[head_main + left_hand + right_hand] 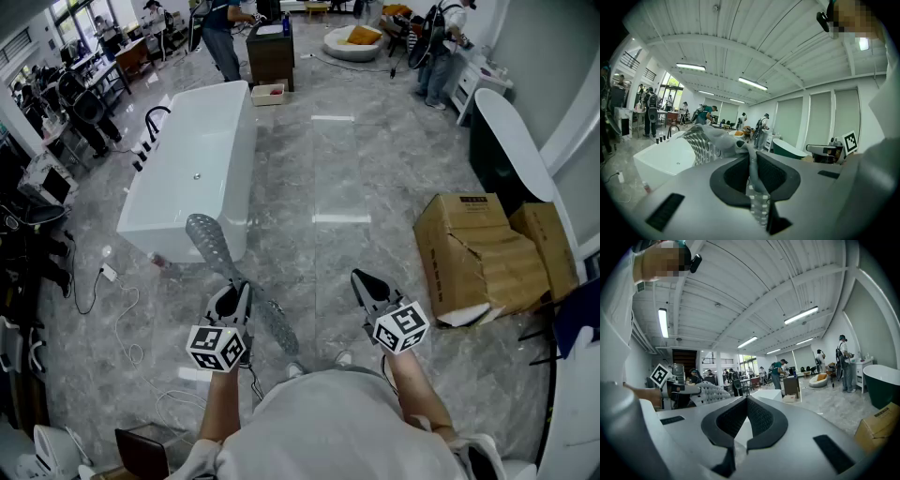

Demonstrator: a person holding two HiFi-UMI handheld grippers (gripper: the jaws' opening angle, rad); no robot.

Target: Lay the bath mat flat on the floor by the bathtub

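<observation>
A grey bath mat with a pattern of holes hangs off the floor in a twisted strip, in front of the white bathtub. My left gripper is shut on it partway along; one end sticks up toward the tub and the other trails down toward my feet. In the left gripper view the mat runs pinched between the two dark pads. My right gripper is held level to the right, apart from the mat, shut with nothing in it. The right gripper view shows its jaws closed tip to tip.
Two crumpled cardboard boxes sit on the grey marble floor at the right. A dark green tub stands behind them. Cables and a power strip lie left of the white tub. Several people stand at the far end of the room.
</observation>
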